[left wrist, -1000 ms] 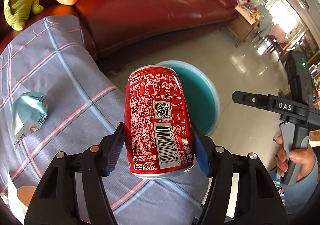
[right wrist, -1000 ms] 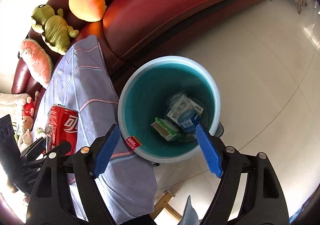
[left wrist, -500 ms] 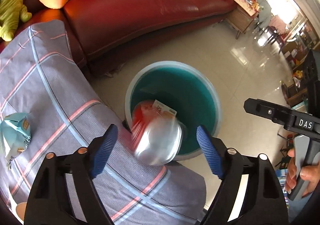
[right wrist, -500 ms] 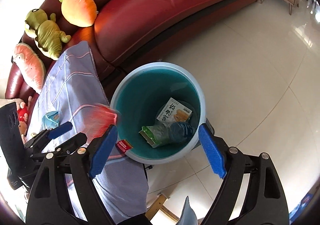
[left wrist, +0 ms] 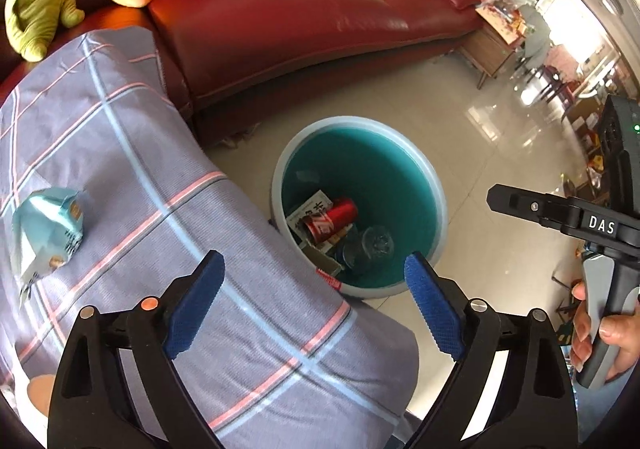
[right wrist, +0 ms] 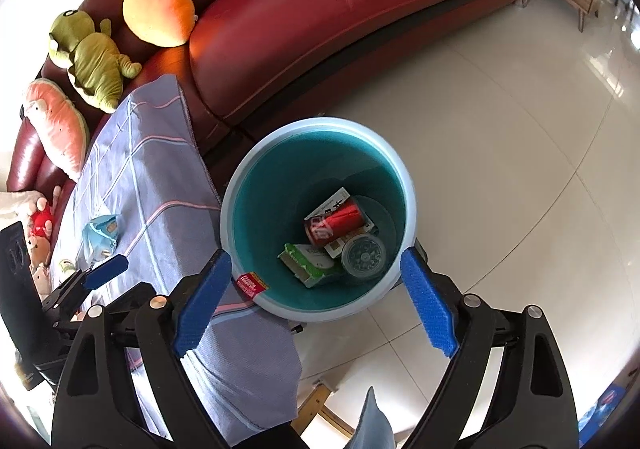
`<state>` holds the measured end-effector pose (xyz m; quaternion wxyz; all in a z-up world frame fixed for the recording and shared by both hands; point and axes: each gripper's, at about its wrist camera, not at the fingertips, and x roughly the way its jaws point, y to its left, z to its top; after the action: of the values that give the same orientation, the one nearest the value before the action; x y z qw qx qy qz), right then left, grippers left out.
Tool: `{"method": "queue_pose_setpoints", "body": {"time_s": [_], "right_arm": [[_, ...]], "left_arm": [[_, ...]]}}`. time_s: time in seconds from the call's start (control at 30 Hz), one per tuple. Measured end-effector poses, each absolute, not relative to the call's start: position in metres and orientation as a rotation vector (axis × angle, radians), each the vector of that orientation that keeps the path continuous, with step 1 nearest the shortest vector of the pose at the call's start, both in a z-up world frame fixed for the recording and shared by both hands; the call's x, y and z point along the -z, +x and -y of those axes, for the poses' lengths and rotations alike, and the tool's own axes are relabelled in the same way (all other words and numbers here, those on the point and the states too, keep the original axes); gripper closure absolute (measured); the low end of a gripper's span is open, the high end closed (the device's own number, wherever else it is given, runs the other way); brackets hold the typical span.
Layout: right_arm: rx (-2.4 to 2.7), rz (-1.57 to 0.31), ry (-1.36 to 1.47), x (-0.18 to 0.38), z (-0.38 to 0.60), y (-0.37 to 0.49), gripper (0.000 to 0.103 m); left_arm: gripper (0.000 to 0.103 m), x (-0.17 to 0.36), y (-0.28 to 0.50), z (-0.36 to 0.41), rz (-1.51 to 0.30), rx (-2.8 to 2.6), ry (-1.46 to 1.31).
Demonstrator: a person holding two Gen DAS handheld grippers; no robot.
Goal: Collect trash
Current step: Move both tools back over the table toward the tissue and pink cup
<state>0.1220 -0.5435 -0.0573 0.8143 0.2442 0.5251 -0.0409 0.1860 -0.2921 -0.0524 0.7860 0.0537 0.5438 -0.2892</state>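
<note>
Left gripper [left wrist: 312, 289] fingers have just been opening and are empty, since the can [left wrist: 330, 220] sits in the bin [left wrist: 434, 185]; right gripper [right wrist: 316, 289] open too, over it.

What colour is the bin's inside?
Teal, with a pale blue rim; bin shows best in the right wrist view.
</note>
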Motion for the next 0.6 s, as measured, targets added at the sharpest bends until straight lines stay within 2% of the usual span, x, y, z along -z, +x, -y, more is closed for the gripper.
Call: {"method": "queue_pose_setpoints", "body": {"time_s": [0.6], "right_arm": [[-0.008, -1.105, 0.455, 0.03, 0.457, 0.096, 0.02]], "left_arm": [[0.008, 0.016, 0.135, 0.19, -1.111, 0.528, 0.099]]}}
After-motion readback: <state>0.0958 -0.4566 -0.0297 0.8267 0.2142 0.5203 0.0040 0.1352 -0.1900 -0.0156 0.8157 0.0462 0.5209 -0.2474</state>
